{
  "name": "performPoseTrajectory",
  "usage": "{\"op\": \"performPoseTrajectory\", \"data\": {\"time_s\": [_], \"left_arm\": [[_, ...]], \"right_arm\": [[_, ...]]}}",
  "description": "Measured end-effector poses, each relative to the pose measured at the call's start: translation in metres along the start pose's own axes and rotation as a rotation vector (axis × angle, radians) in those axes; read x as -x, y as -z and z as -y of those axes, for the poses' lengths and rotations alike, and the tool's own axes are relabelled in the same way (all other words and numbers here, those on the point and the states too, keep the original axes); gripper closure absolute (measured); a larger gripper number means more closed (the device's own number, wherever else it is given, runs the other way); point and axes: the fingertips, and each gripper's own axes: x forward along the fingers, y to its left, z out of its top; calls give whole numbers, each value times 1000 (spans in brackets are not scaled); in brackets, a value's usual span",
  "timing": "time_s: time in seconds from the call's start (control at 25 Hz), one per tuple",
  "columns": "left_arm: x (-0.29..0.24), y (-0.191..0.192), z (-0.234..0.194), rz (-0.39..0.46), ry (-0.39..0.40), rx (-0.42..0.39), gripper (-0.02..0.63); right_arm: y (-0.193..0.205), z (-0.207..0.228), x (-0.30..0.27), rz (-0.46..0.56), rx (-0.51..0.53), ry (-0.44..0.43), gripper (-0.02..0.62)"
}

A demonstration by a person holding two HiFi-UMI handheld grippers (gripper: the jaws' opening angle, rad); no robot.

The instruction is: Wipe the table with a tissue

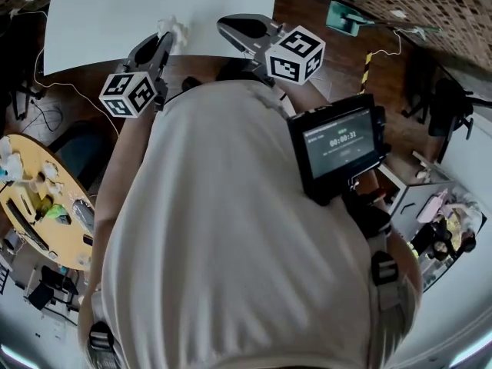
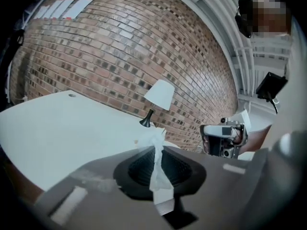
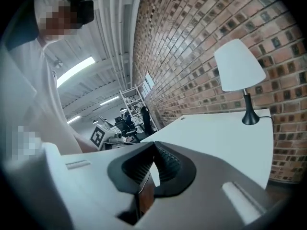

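White tissue [image 2: 158, 176], clamped tight by the left gripper [image 1: 163, 43], hangs over the table [image 1: 100, 14] at its near edge; the right gripper [image 3: 154, 147], beside it, has jaws meeting at the tips, empty (a slit gapes lower down); a shirt [image 1: 231, 244] hides that edge's middle.

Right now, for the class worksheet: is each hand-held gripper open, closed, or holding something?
Left hand-held gripper: closed on the tissue.
Right hand-held gripper: closed, nothing between its jaws.
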Motion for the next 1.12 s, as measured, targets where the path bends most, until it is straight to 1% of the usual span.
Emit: {"op": "performPoseTrajectory", "data": {"time_s": [0.12, 0.32, 0.48, 0.68, 0.8, 0.92, 1.12], "left_arm": [[3, -7, 3, 20, -4, -12, 568], [9, -17, 11, 29, 8, -90, 567], [12, -17, 15, 34, 8, -118, 566], [43, -15, 10, 58, 28, -168, 566], [58, -18, 2, 67, 28, -191, 566], [76, -12, -2, 73, 26, -199, 566], [101, 6, -9, 74, 17, -183, 566]], "right_arm": [[-3, -4, -2, 2, 0, -8, 588], [-11, -8, -6, 24, 1, 0, 588], [-9, -9, -2, 26, -1, 1, 588], [0, -34, -15, 36, 11, 18, 588], [-3, -42, -30, 49, 22, 16, 588], [-1, -58, -42, 51, 31, 9, 588], [14, -86, -51, 45, 39, 9, 588]]}}
